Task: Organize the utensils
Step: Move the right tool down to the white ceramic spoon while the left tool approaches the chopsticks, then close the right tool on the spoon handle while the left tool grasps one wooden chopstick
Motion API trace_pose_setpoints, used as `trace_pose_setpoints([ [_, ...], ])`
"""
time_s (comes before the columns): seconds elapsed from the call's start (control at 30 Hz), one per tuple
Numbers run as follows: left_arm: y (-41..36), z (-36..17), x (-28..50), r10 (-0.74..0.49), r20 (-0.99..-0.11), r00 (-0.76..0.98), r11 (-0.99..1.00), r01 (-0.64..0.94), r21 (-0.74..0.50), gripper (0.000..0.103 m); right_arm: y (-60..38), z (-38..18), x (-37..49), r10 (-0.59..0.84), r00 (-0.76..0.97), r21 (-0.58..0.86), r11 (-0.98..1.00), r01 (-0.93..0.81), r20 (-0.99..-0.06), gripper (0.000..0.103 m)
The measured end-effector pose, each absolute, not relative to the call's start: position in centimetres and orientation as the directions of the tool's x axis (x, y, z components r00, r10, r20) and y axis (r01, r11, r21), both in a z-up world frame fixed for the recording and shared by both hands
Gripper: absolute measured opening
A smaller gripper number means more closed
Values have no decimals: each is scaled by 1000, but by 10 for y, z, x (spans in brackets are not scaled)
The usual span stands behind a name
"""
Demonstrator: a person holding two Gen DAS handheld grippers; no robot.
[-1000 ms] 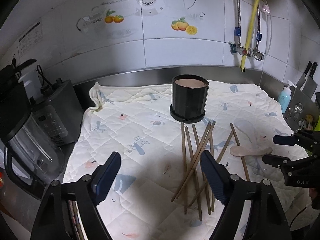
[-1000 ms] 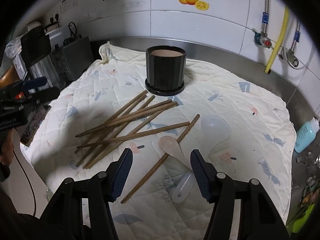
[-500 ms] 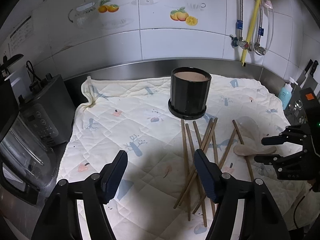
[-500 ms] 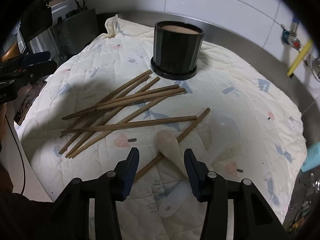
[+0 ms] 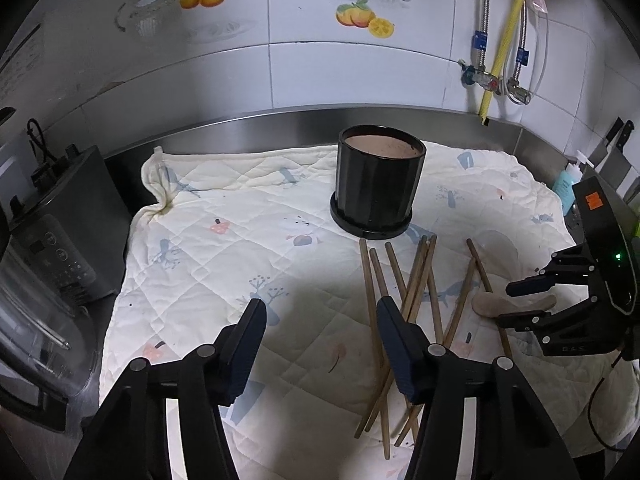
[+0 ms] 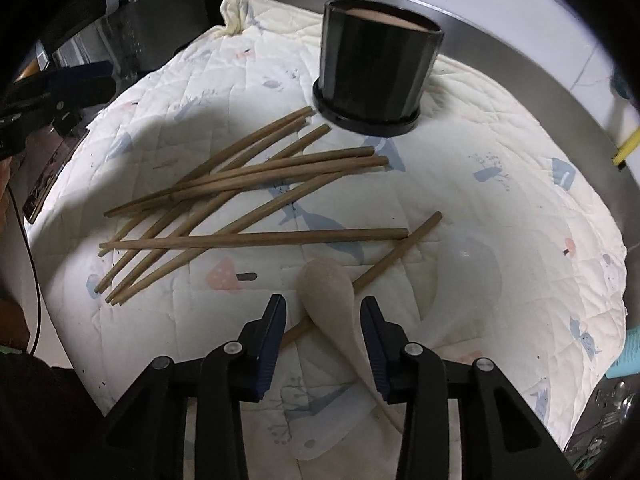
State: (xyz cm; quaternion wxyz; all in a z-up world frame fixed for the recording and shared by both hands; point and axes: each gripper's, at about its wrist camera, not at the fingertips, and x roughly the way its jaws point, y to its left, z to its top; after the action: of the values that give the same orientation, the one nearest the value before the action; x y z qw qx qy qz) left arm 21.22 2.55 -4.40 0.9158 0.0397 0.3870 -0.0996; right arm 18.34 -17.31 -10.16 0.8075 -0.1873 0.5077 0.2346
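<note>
Both grippers have dropped toward the cloth, the right gripper (image 6: 323, 318) closing around the spoon (image 6: 328, 294), the left gripper (image 5: 322, 330) narrowing beside the chopsticks (image 5: 404, 300), holding nothing.

A stainless-steel kitchen counter (image 5: 240, 130) carries a cream quilted mat (image 5: 224, 248) printed with small blue and pink figures. On the mat stands a black cylindrical holder (image 5: 378, 184); just in front of it lies a loose, crossing heap of brown chopsticks (image 6: 256, 184). Beyond the chopsticks from the holder lie a beige spoon (image 6: 330, 300) and a translucent white spoon (image 6: 468, 276), with one chopstick passing under the beige spoon.
</note>
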Motion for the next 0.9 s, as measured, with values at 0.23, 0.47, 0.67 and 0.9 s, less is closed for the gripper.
trace_pose_setpoints([
  [0.23,26,-52,222,-169,-731,662,974,228,-19,57,-165,-112,188,151,360,-101,800,-592,-921,39],
  [0.47,18,-57,229,-194,-741,642,966,258,-29,57,-164,-116,197,161,348,-81,806,-586,-924,34],
  [0.67,-1,-58,238,-235,-745,624,949,315,-36,57,-167,-116,200,172,347,-60,821,-568,-922,34],
  [0.9,-28,-63,257,-287,-756,588,915,401,-35,47,-179,-112,204,202,349,-16,846,-533,-915,34],
])
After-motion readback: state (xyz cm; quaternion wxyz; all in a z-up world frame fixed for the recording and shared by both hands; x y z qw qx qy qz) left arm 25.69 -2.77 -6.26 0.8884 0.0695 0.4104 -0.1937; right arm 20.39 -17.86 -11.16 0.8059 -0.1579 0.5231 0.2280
